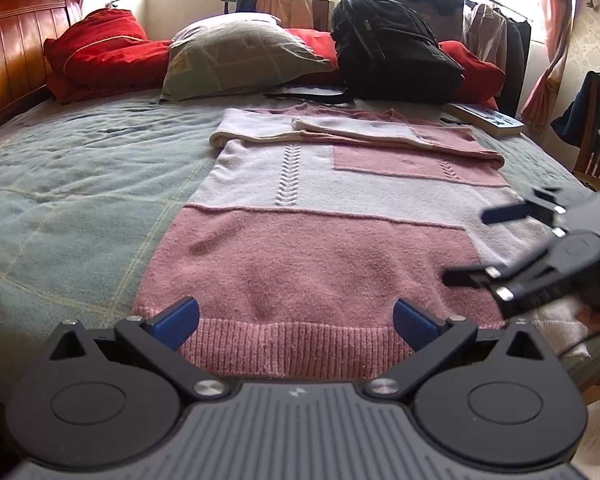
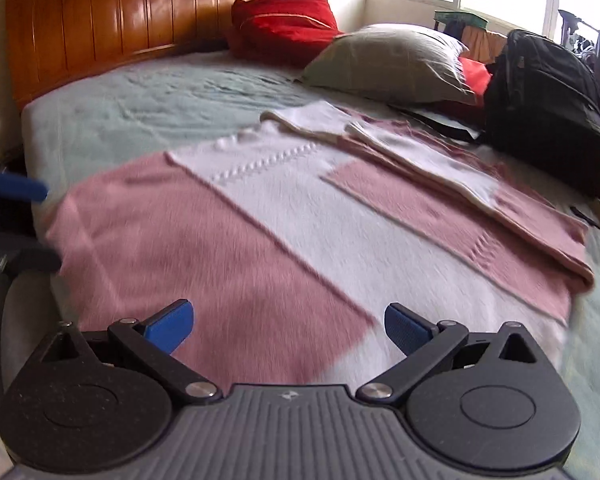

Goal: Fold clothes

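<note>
A pink and white knit sweater (image 1: 320, 216) lies flat on the bed, sleeves folded across its upper part, ribbed hem nearest me. My left gripper (image 1: 296, 320) is open and empty, hovering just over the middle of the hem. My right gripper (image 1: 472, 244) shows at the right edge of the left wrist view, open, over the sweater's lower right side. In the right wrist view my right gripper (image 2: 288, 326) is open and empty over the sweater (image 2: 300, 220). The left gripper's fingers (image 2: 18, 188) show at the left edge there.
The sweater lies on a pale green bedspread (image 1: 80, 176). At the far side are a grey-green pillow (image 1: 236, 56), red cushions (image 1: 100, 52), a black backpack (image 1: 392, 52) and a book (image 1: 488, 118). A wooden headboard (image 2: 112, 20) stands at the bed's left end.
</note>
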Demonstrator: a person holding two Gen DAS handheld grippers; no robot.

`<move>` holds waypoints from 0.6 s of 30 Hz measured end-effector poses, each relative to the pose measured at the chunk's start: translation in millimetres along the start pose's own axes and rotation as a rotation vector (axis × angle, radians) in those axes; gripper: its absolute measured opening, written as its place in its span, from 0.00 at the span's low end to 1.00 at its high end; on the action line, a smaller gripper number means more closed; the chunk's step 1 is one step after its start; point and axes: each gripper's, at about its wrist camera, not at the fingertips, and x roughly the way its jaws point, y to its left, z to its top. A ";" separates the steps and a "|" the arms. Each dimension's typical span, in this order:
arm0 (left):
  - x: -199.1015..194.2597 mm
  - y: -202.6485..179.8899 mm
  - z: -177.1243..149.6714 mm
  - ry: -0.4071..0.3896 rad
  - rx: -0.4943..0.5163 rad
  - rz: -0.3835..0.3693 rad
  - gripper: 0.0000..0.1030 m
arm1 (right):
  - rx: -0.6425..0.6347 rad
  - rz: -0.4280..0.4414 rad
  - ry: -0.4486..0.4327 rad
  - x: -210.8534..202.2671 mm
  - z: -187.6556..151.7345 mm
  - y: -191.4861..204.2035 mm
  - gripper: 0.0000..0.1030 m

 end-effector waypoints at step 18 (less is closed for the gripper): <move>16.9 -21.6 6.3 0.017 0.082 -0.059 0.99 | 0.105 -0.103 0.031 -37.1 -40.5 -32.9 1.00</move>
